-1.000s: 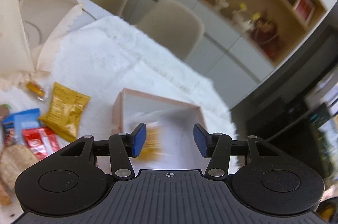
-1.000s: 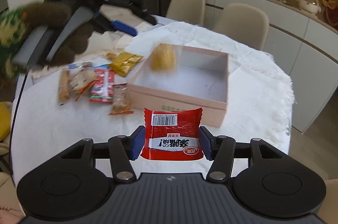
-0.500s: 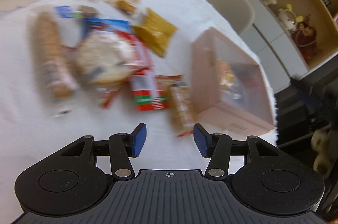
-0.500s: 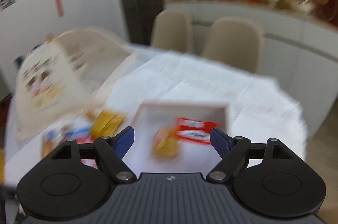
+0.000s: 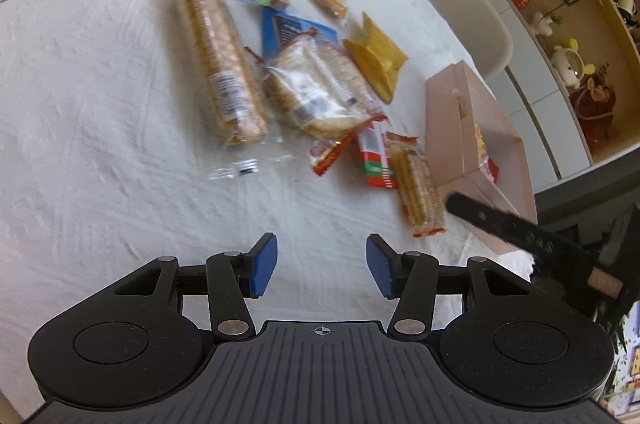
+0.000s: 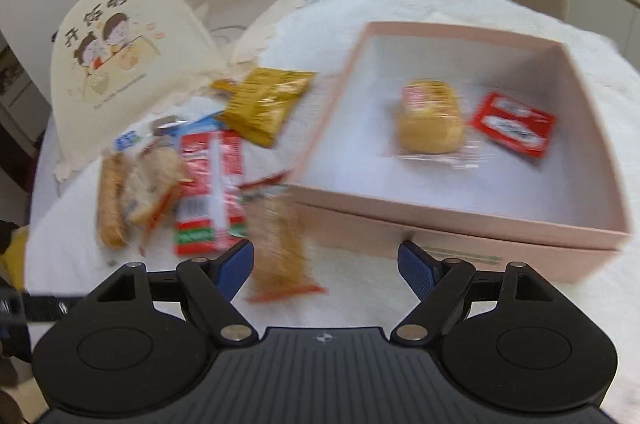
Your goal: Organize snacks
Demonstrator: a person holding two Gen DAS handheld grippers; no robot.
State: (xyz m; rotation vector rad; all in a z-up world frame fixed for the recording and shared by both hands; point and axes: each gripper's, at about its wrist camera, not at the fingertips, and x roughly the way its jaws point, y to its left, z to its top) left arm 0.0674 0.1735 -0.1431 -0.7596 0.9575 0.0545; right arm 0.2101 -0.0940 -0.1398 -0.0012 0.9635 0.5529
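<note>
- Right now my landmark is the pink box (image 6: 460, 220), sitting open on the white cloth (image 5: 100, 104); everything below is placed against it.
- Inside the box, on its white floor, I see a yellow cake in clear wrap (image 6: 432, 120) near the middle; a red sachet (image 6: 514, 124) lies just beside it, toward the box's right wall; the two look close, but I cannot tell whether they touch.
- Outside the box, off its left wall, the loose snacks are heaped: a yellow packet (image 6: 264, 104) closest to the far left corner; a red, white and green packet (image 6: 210, 192) nearer me; a narrow cracker pack (image 6: 280, 244) right against the box's near left corner.
- Further from the box in the left wrist view: a long roll of biscuits (image 5: 222, 60), a round cracker bag (image 5: 320, 88) between that roll and the yellow packet, and a blue packet (image 5: 288, 32) partly under the bag.
- My right gripper (image 6: 326, 266) hangs in front of the box's near wall, jaws spread wide and gripping nothing; the narrow cracker pack shows between its blue pads (image 6: 236, 268), lying on the cloth below.
- My left gripper (image 5: 322, 266) is well to the side of the box, over bare cloth short of the heap; its jaws stand wide with nothing between them.
- Beyond the heap, far from the box, a cream printed bag (image 6: 128, 36) stands on the table.
</note>
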